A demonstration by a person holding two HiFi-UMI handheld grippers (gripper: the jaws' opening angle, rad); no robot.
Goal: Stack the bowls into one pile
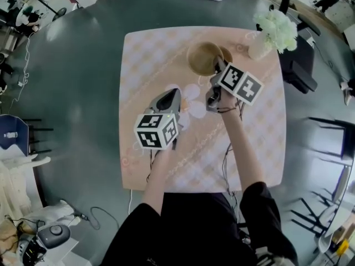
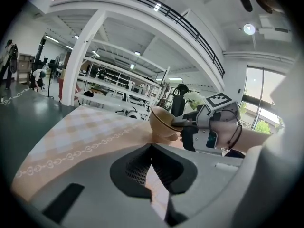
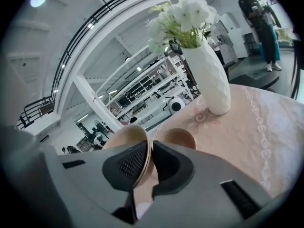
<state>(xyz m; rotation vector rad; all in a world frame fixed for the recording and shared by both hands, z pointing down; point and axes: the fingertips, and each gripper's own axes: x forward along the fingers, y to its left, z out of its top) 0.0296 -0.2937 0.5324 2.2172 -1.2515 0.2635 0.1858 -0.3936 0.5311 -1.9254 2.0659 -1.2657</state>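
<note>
A tan bowl (image 1: 201,58) hangs just above the far middle of the pink checked table (image 1: 144,54). My right gripper (image 1: 217,66) is shut on its rim. In the right gripper view the rim of this held bowl (image 3: 124,137) runs between the pads, and a second tan bowl (image 3: 176,137) stands on the cloth just behind it. That second bowl (image 1: 227,54) peeks out beside the held one. My left gripper (image 1: 176,93) is over the table's middle, shut on nothing. The left gripper view shows the held bowl (image 2: 160,121) and the right gripper (image 2: 179,122) ahead of the left gripper (image 2: 152,148).
A white vase (image 1: 259,47) with white flowers (image 1: 277,27) stands at the table's far right corner, close to the bowls; the vase (image 3: 209,80) rises right of them. Dark chairs (image 1: 333,143) stand on the floor to the right.
</note>
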